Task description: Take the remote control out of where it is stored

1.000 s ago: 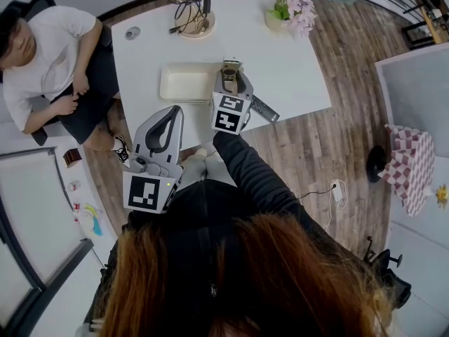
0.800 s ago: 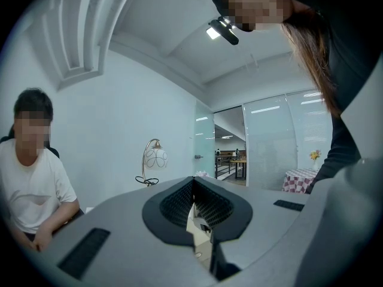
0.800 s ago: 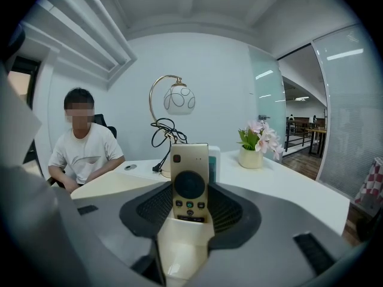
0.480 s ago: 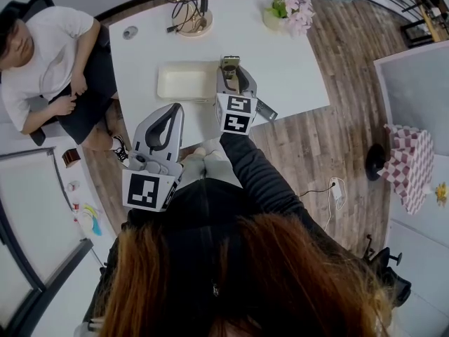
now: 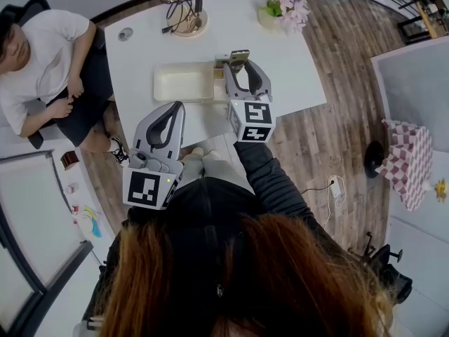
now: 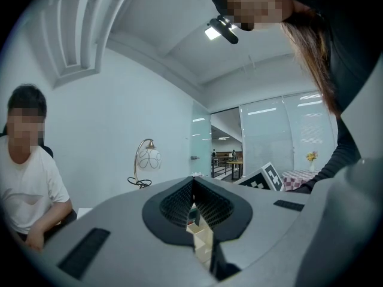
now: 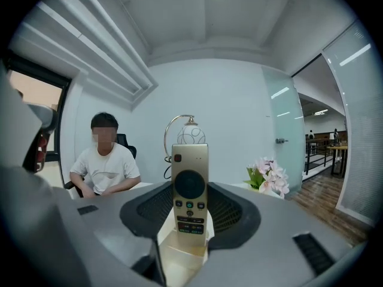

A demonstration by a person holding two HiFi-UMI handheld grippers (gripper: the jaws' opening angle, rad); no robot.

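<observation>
**Remote control in the right claw's grip, above the cream tray**

The right claw clamps the gold remote control by its sides. The remote stands upright, with its buttons facing back along the jaws and its top past the jaw tips. The cream tray lies just below and to this claw's left. The taking-out looks essentially done; at most it remains to carry the remote clear. The left claw hangs well behind, its jaws together on nothing.

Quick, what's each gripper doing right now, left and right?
Left gripper: closed, jaws together, nothing held.
Right gripper: closed on the remote control, which stands upright between its jaws.
</observation>
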